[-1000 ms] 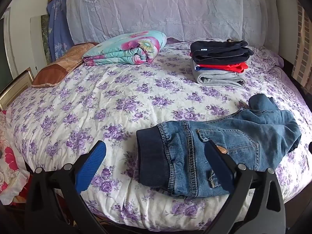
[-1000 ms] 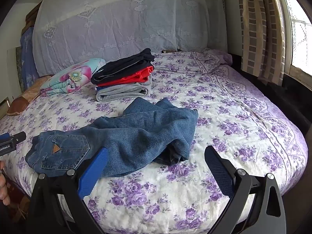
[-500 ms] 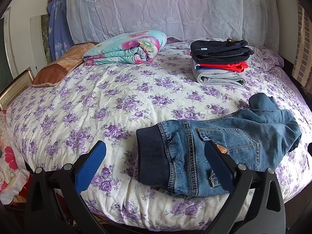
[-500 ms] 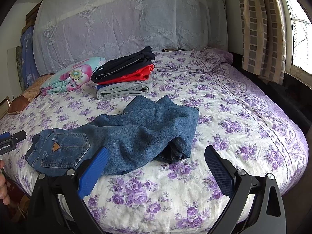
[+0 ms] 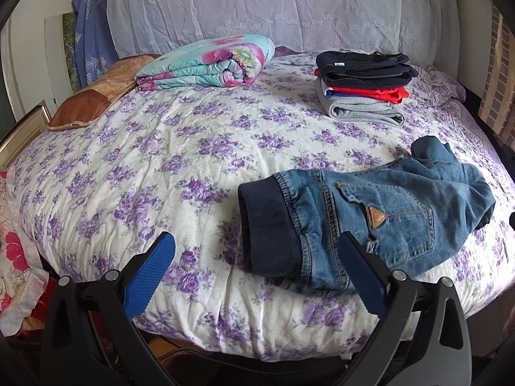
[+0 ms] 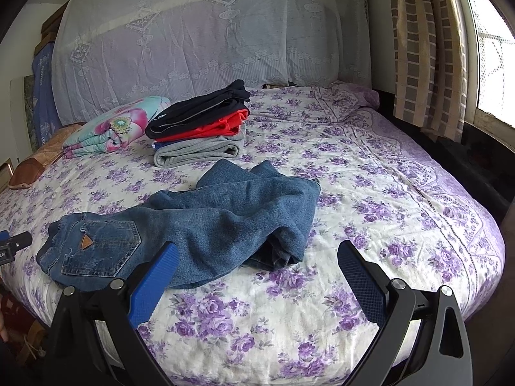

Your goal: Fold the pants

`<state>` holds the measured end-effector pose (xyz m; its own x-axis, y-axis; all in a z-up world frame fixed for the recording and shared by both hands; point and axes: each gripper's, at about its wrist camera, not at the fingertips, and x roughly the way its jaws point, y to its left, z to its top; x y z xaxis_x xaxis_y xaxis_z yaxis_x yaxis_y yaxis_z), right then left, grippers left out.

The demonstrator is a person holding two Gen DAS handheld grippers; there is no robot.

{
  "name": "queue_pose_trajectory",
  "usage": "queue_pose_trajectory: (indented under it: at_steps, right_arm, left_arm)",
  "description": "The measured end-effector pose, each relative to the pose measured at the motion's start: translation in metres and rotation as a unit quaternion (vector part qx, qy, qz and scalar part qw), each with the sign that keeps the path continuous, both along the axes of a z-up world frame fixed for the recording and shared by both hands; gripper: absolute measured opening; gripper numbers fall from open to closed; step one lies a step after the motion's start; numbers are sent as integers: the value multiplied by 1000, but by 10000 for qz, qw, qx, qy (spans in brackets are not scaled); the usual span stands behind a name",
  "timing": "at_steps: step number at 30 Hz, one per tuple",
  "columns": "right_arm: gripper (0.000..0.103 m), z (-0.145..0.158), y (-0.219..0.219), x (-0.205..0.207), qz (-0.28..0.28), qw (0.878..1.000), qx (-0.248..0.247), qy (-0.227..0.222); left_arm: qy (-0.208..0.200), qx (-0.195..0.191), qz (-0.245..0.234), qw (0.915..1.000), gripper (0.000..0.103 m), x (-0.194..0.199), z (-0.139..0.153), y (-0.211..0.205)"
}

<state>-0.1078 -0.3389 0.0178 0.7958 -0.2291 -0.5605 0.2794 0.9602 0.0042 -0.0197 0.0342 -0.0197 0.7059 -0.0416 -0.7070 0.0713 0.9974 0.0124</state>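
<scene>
Denim pants [image 5: 370, 222] crumpled on floral bedspread [image 5: 161, 167], pocket patch unreadable, left claw [image 5: 257, 270] and right claw [image 6: 257, 276] released, empty

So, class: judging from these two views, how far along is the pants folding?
Done: a stack of folded dark, red and grey clothes sits further back on the bed. In hand: nothing; left gripper and right gripper hover with jaws open. Left: the crumpled blue denim jeans lie unfolded.
</scene>
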Motion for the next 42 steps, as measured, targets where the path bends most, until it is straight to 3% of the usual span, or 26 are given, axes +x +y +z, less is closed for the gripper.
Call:
queue_pose_trajectory:
  at_steps: [3, 7, 13, 16, 17, 20, 26, 31, 32, 34, 35, 36, 38, 42]
  right_arm:
    - [100, -4, -13, -1, -170, 9998, -42, 61]
    - [100, -10, -25, -3, -334, 9994, -1, 124]
    - [100, -7, -26, -13, -343, 9993, -142, 27]
    - [100, -4, -28, -20, -440, 9986, -282, -91]
    - [100, -3, -30, -21, -458, 9985, -282, -102]
    - [100, -5, -38, -21, -493, 9986, -183, -47]
    - [100, -13, -41, -18, -493, 9988, -45, 61]
    - [100, -15, -39, -14, -502, 9986, -180, 75]
    - [100, -15, -39, -14, -463, 9987, -189, 75]
    - [99, -14, -41, -13, -437, 9987, -242, 79]
    - [99, -14, -45, -13, -464, 9987, -210, 79]
    - [99, -13, -52, -14, -477, 9988, -105, 67]
    - [100, -13, -68, -15, -402, 9988, 296, 8]
    - [100, -15, -87, -9, 444, 9874, 1512, -142]
  left_arm:
    - [231, -160, -189, 9994, 98, -12, -8, 2]
    - [533, -490, -785, 9943, 98, -21, -26, -18]
    - [628, -1249, -930, 9858, 97, 5, -37, -37]
    - [880, -1494, -748, 9820, 72, 20, -45, -38]
    - [824, -1541, -695, 9822, 68, 21, -43, -37]
    - [665, -1744, -676, 9801, 64, 22, -31, -33]
    - [1443, -1989, -657, 9671, 64, 30, -53, -25]
    - [1212, -2024, -574, 9701, 64, 32, -47, -30]
    - [1164, -2033, -525, 9708, 60, 36, -46, -32]
    - [1080, -2002, -534, 9723, 45, 45, -41, -37]
    - [975, -1926, -563, 9748, 26, 48, -37, -40]
    - [848, -1882, -539, 9770, 22, 50, -33, -40]
    - [623, -2146, -515, 9734, 18, 53, -24, -34]
    - [311, -2330, -375, 9713, 17, 61, -9, -22]
